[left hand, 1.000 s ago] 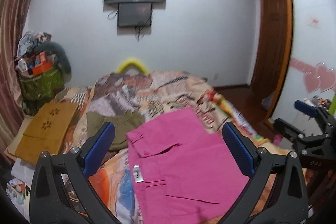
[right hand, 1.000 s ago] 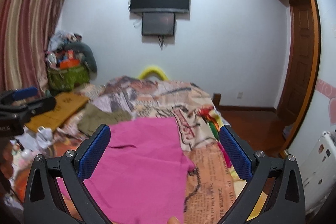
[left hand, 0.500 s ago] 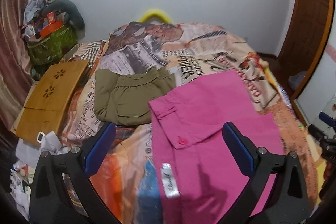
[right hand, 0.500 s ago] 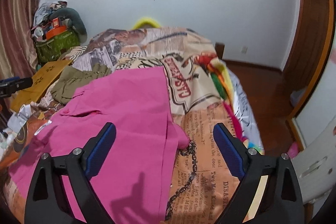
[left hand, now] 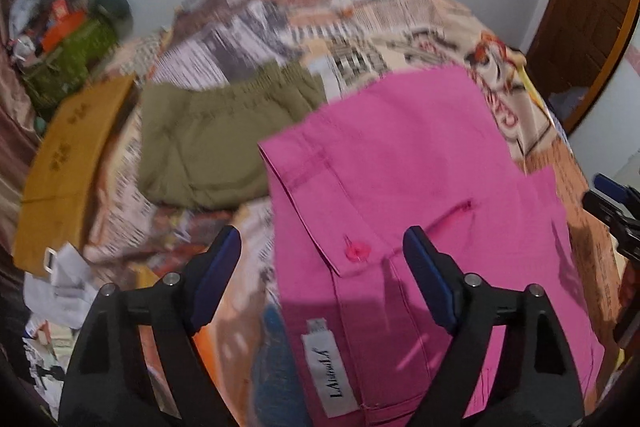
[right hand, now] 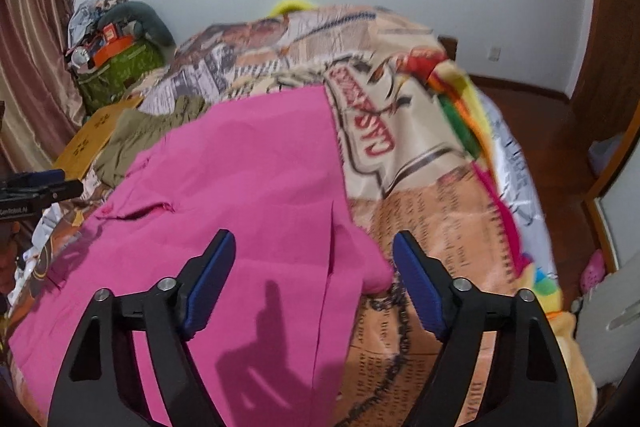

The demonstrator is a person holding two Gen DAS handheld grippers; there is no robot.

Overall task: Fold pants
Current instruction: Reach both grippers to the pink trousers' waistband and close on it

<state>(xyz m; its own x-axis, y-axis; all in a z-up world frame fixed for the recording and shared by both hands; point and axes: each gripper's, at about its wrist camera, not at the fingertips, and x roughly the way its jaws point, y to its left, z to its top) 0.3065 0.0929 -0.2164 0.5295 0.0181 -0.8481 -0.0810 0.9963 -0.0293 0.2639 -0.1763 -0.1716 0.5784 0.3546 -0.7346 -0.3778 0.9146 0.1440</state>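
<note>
Pink pants (left hand: 420,163) lie flat on the bed, waistband toward the left, with a pink button (left hand: 357,251) and a white label (left hand: 334,373) showing. My left gripper (left hand: 322,263) is open and empty, hovering over the waistband corner near the button. The same pink pants (right hand: 240,195) fill the right wrist view. My right gripper (right hand: 314,269) is open and empty, hovering over the pants' right edge, where a rounded fold (right hand: 368,267) sticks out. The right gripper's tip (left hand: 612,195) shows at the far right of the left wrist view.
Folded olive pants (left hand: 216,139) lie beside the pink ones, up and to the left. A yellow-brown wooden board (left hand: 68,167) lies on the left edge of the printed bedspread (right hand: 432,155). A green bag of clutter (right hand: 116,67) stands at the back left. A wooden door (left hand: 588,7) is to the right.
Both grippers have tilted down and come closer to the pink pants. Their jaws stand a little narrower than before. The pants have not moved.
</note>
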